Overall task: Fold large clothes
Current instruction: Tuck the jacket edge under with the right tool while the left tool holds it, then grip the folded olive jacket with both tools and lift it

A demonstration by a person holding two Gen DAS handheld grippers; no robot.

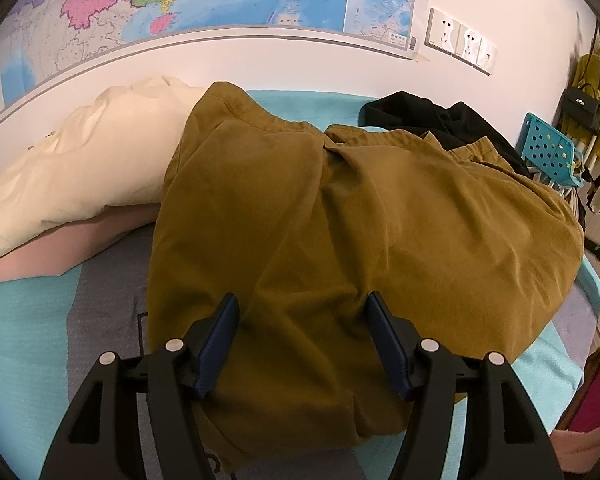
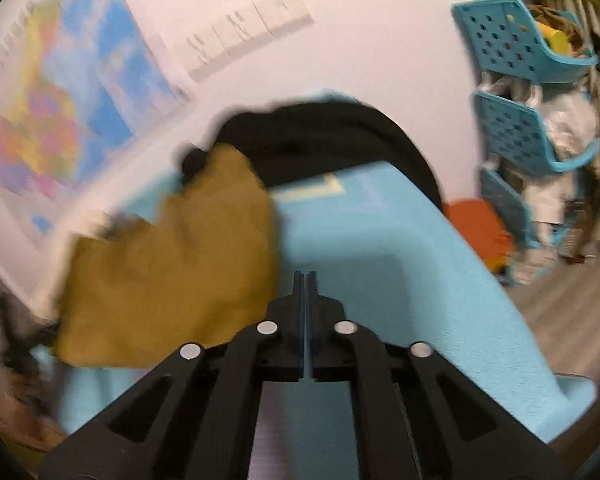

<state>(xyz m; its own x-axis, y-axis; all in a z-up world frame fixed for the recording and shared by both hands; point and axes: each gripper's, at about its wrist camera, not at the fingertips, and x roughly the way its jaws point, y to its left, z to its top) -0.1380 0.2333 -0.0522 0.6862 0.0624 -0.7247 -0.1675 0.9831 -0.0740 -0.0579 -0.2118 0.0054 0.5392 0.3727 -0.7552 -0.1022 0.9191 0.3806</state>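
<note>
A mustard-brown garment [image 1: 340,220] lies folded over on the turquoise bed cover [image 1: 24,320]. My left gripper [image 1: 302,308] is open just above the garment's near part, one finger on each side of a fold, holding nothing. In the blurred right wrist view the same garment [image 2: 172,264] lies to the left on the bed [image 2: 380,248]. My right gripper [image 2: 305,280] is shut and empty, over the bare cover to the garment's right.
A cream pillow [image 1: 84,164] and a pink cloth [image 1: 60,248] lie left of the garment. Black clothing [image 1: 416,114] [image 2: 324,140] lies at the far side by the wall. A turquoise basket rack [image 2: 520,80] [image 1: 548,152] stands to the right beyond the bed edge.
</note>
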